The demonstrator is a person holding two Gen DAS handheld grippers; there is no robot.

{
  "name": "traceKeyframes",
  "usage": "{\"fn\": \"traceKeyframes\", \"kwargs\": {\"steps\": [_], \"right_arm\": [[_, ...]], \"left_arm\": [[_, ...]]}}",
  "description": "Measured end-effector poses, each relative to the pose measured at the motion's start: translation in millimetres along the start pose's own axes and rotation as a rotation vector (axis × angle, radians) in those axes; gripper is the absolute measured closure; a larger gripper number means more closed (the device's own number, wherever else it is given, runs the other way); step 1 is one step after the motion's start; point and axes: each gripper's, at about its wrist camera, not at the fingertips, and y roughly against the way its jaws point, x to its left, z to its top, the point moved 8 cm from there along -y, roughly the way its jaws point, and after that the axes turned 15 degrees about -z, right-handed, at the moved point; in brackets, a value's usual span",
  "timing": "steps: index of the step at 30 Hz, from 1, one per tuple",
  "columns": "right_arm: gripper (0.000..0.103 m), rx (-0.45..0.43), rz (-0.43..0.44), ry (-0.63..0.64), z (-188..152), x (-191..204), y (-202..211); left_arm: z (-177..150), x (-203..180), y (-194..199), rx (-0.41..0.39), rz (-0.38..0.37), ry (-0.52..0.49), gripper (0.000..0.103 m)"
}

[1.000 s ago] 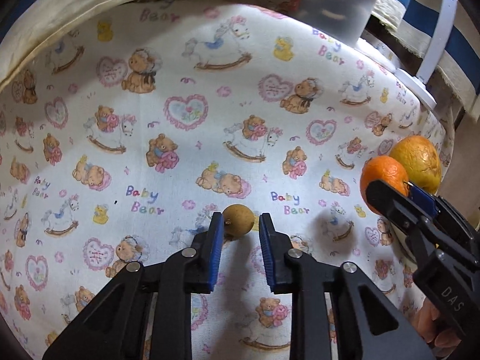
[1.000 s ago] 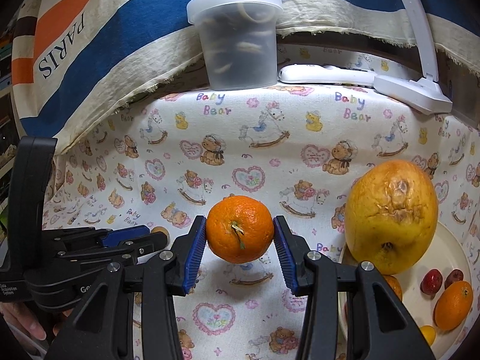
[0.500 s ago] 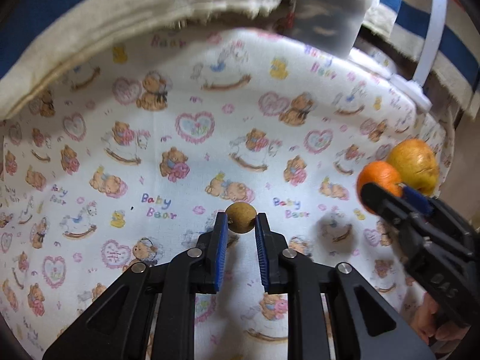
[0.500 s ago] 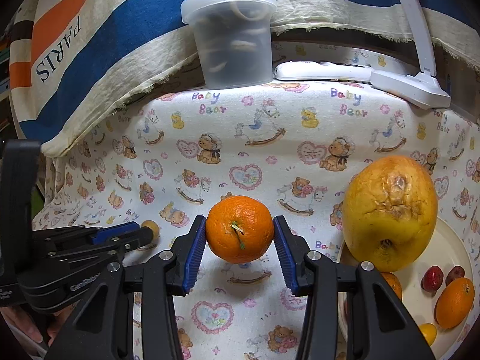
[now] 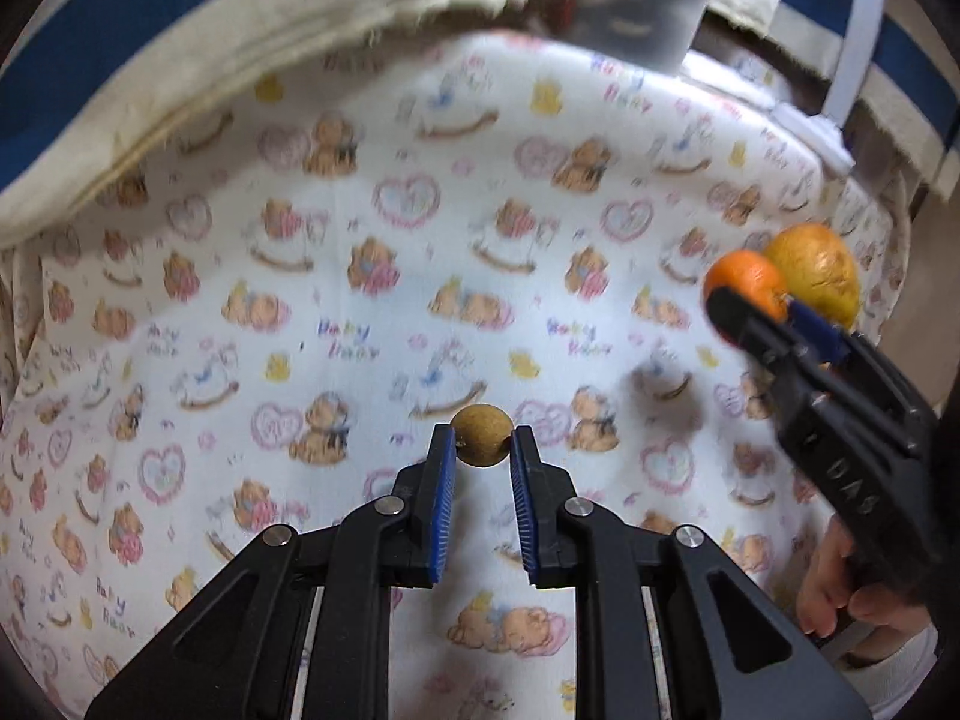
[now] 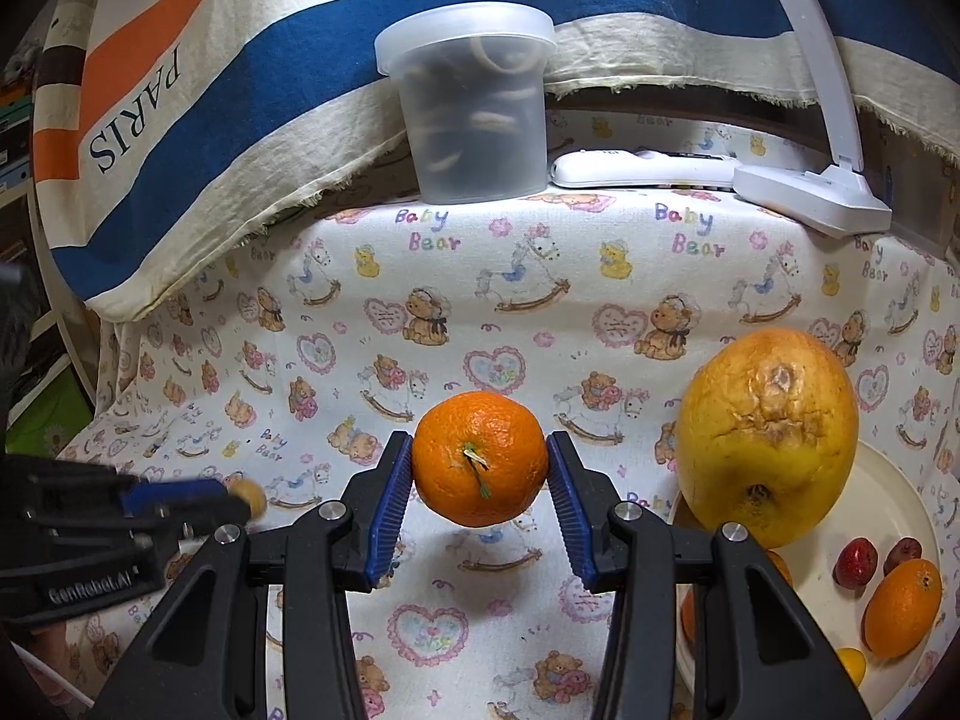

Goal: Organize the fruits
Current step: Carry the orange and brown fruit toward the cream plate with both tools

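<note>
Small brown fruit: we hold it between the very tips of the left gripper, its fingers drawn narrow around it; most of the fruit sits beyond the tips, clear of the cloth.
Risk on the left: we judge this pinch shallow. The fruit is round and firm-looking, so a tilt or a quick swing could squeeze it out forward, and it would roll across the printed cloth.
Orange: we carry it at mid-pad in the right gripper, fingers spread to about its full width and pressed on both sides, stem facing us, lifted off the cloth.
Risk on the right: the grip looks sounder, though a hard squeeze could bruise the peel.
Large yellow fruit: it sits just outside the right finger, on the near rim of the white plate, and looks tall and top-heavy.
Risk at the plate: we judge free room to be scarce; bumping the big fruit while lowering the orange could tip it or push the small red and orange fruits behind it.
Risk between us: the two grippers are close, so crossing paths toward the plate could knock either fruit loose.
</note>
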Motion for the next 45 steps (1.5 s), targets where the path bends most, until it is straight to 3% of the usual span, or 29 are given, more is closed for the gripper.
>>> {"fn": "traceKeyframes", "kwargs": {"steps": [12,23,30,35,42,45], "right_arm": [[0.056,0.021,-0.003,-0.011,-2,-1,-4],[0.056,0.028,-0.002,-0.012,-2,-1,-5],[0.056,0.035,-0.001,-0.024,-2,-3,-7],[0.056,0.031,-0.005,-0.025,-2,-3,-5],[0.056,-0.021,-0.004,-0.037,2,-6,5],[0.056,-0.089,-0.022,-0.033,7,-8,18]], "left_arm": [[-1,-6,-28,0.019,0.045,-0.023,0.085],[20,6,-54,-0.033,0.076,-0.048,0.082],[30,9,-58,-0.063,0.005,-0.032,0.082],[41,-13,-30,-0.165,0.013,-0.102,0.082],[57,-54,33,-0.482,0.017,-0.269,0.082],[58,-65,44,-0.523,0.027,-0.298,0.082]]}}
